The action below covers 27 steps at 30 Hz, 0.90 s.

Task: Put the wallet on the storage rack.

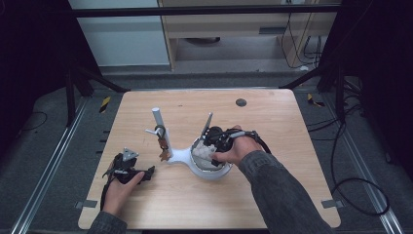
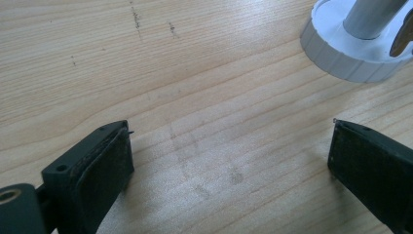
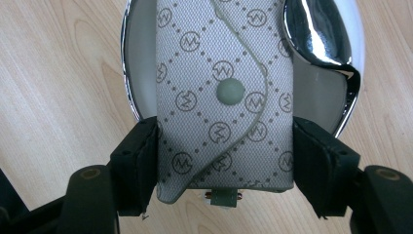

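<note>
My right hand-held gripper is clamped on the patterned key pouch across its short width, the pouch's long axis running straight ahead of the jaws over the white dish of the stand. My left hand-held gripper waits wide apart and empty over bare table (the stand's round base just ahead, to its right), so my right hand is the nearer one.

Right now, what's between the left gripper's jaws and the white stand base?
Bare wooden table, seen in the left gripper view: nothing lies between the open left gripper and the white stand base.
</note>
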Available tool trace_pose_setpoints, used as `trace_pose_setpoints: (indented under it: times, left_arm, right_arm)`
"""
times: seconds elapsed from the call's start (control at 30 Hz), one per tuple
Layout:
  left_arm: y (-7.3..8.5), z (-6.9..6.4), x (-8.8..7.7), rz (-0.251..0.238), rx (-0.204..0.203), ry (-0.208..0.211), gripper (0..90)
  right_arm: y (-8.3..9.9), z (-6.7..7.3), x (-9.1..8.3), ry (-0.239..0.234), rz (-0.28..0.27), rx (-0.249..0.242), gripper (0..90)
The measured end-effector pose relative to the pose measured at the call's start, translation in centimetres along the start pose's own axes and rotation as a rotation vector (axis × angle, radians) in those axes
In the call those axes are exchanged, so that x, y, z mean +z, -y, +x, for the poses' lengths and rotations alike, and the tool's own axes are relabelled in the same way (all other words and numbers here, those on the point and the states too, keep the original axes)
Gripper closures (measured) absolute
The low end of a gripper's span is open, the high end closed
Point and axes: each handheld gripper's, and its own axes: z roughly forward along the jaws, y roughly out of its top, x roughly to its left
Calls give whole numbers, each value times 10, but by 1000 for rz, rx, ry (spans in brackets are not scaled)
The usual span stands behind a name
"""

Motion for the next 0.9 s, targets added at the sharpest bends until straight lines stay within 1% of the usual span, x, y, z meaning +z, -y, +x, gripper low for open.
trace_pose_setpoints:
  times: [0.23, 0.27, 0.4, 0.7, 0.83, 0.9]
  left_arm:
    - [0, 0, 0, -2, 0, 0, 18]
    - [0, 0, 0, -2, 0, 0, 19]
    - [0, 0, 0, -2, 0, 1, 18]
    - [0, 0, 0, -2, 1, 1, 19]
    - [0, 0, 0, -2, 1, 1, 19]
    - [0, 0, 0, -2, 1, 2, 18]
  right_arm:
    - [0, 0, 4, 2, 2, 6, 316]
    - [0, 0, 5, 2, 3, 0, 316]
    - [-1, 0, 5, 8, 2, 5, 315]
    - [-2, -1, 8, 5, 1, -1, 314]
    - [-3, -1, 9, 6, 5, 5, 314]
    - [-3, -1, 10, 5, 6, 0, 314]
